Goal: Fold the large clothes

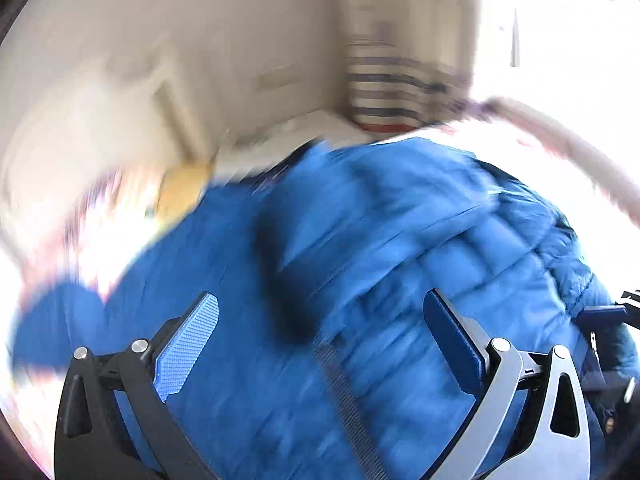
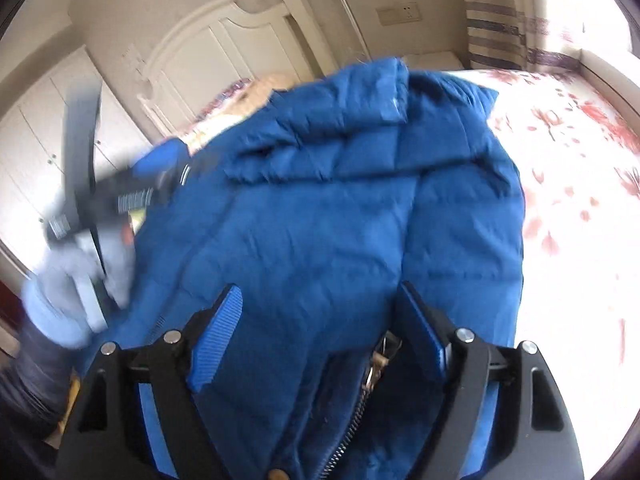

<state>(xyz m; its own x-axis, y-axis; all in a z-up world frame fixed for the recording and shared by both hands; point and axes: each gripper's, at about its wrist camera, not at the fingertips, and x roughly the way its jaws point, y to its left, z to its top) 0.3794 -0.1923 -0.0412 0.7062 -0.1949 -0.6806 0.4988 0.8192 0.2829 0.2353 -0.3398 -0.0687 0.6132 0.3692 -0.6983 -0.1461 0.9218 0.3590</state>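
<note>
We had the blue puffer jacket (image 1: 360, 248) spread across the bed, and it filled most of both views. From the left wrist camera everything was badly smeared, so we could only make out the quilted blue fabric, a grey zipper tape (image 1: 344, 400) running down between the fingers, and the left hand-held gripper (image 1: 324, 340) with its jaws spread wide over the jacket, nothing pinched between them. At the far right edge of that view a bit of the other tool (image 1: 612, 316) poked in beside the jacket.

The right wrist camera was much sharper and showed what the left one couldn't. On its left side we saw the left hand-held gripper (image 2: 160, 176) from outside, blurred, held in a light blue glove (image 2: 76, 292), up against the jacket's edge. In the middle the jacket (image 2: 340, 208) lay bunched with a folded flap on top. The right hand-held gripper (image 2: 320, 328) was wide open too, its pads either side of the fabric, with a metal zipper (image 2: 360, 408) and a brass snap (image 2: 275, 473) just below. Off to the right was the floral bedsheet (image 2: 580, 200), with a white headboard (image 2: 224, 52) and a striped curtain (image 2: 496, 28) behind.
</note>
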